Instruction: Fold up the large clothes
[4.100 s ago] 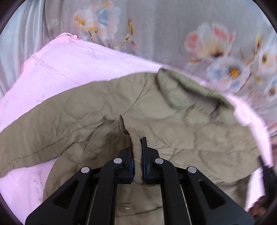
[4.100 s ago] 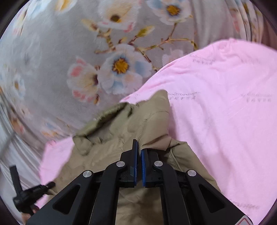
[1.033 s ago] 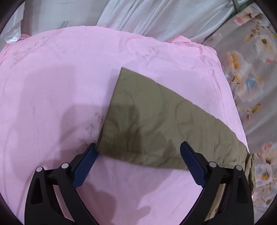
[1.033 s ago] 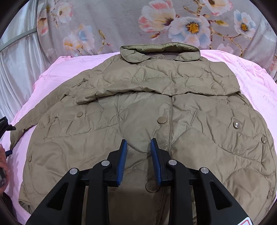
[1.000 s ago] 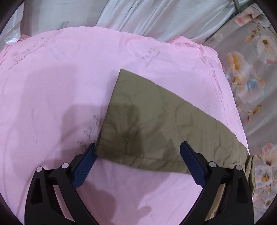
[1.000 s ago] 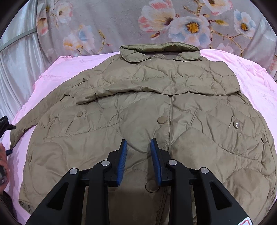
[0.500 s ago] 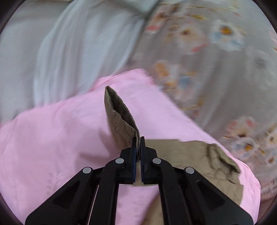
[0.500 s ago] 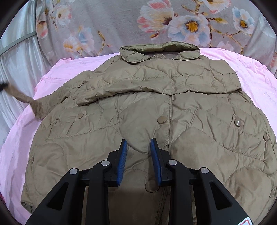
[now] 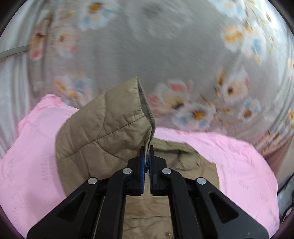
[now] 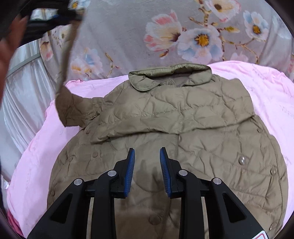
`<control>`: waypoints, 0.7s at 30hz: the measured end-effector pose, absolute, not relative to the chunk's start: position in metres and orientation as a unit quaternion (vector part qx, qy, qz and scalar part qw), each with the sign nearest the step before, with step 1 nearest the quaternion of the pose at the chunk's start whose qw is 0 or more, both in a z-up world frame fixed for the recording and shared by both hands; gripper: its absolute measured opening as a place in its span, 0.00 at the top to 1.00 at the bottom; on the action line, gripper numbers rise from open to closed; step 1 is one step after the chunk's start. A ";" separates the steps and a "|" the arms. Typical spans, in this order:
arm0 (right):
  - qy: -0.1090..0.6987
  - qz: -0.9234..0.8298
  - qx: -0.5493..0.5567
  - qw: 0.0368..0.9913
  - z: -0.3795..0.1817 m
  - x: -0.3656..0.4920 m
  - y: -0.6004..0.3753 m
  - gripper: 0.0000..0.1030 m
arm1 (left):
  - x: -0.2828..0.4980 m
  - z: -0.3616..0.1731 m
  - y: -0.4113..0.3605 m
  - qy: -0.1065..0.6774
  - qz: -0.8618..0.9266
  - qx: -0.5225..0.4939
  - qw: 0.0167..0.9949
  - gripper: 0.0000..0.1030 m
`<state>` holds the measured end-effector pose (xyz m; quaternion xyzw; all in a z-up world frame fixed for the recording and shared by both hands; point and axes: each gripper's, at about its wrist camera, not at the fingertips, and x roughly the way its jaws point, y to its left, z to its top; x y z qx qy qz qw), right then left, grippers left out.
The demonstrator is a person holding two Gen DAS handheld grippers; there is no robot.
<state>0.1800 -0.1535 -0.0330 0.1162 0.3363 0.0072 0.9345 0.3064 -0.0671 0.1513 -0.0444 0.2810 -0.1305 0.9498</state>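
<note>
An olive quilted jacket (image 10: 183,119) lies front up on a pink sheet (image 10: 272,95), collar at the far side. My left gripper (image 9: 146,149) is shut on the cuff edge of its left sleeve (image 9: 102,132), which hangs lifted off the sheet. In the right wrist view that sleeve (image 10: 73,108) rises toward the blurred left gripper (image 10: 55,14) at the top left. My right gripper (image 10: 147,152) hovers over the jacket's lower front. Its jaws stand a little apart with nothing between them.
A grey floral cloth (image 10: 128,36) hangs behind the pink sheet. White curtain folds (image 10: 23,95) run down the left side. A person's hand (image 10: 9,46) shows blurred at the left edge. Pink sheet (image 9: 229,161) lies bare to the right of the jacket.
My left gripper went from wide open around the flat sleeve end to shut on its cuff, then swung up and toward the jacket with it. The right gripper rose slightly.
</note>
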 end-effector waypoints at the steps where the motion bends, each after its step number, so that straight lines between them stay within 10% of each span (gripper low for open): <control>1: 0.338 0.004 0.119 0.934 -0.035 0.175 -0.159 0.74 | 0.312 0.139 -0.087 0.299 -0.141 -0.037 0.943 0.97; 4: 0.346 -0.023 0.122 0.930 -0.045 0.157 -0.180 0.74 | 0.326 0.089 -0.129 0.360 -0.172 -0.037 0.916 0.83; 6: 0.353 -0.038 0.133 0.925 -0.051 0.149 -0.195 0.74 | 0.328 0.062 -0.144 0.386 -0.175 -0.049 0.904 0.40; 11: 0.357 -0.071 0.161 0.917 -0.057 0.140 -0.230 0.70 | 0.308 0.048 -0.135 0.381 -0.209 -0.094 0.896 0.13; 21: 0.321 -0.034 0.202 0.925 -0.017 0.204 -0.254 0.29 | 0.325 0.034 0.057 0.379 -0.087 -0.220 0.894 0.07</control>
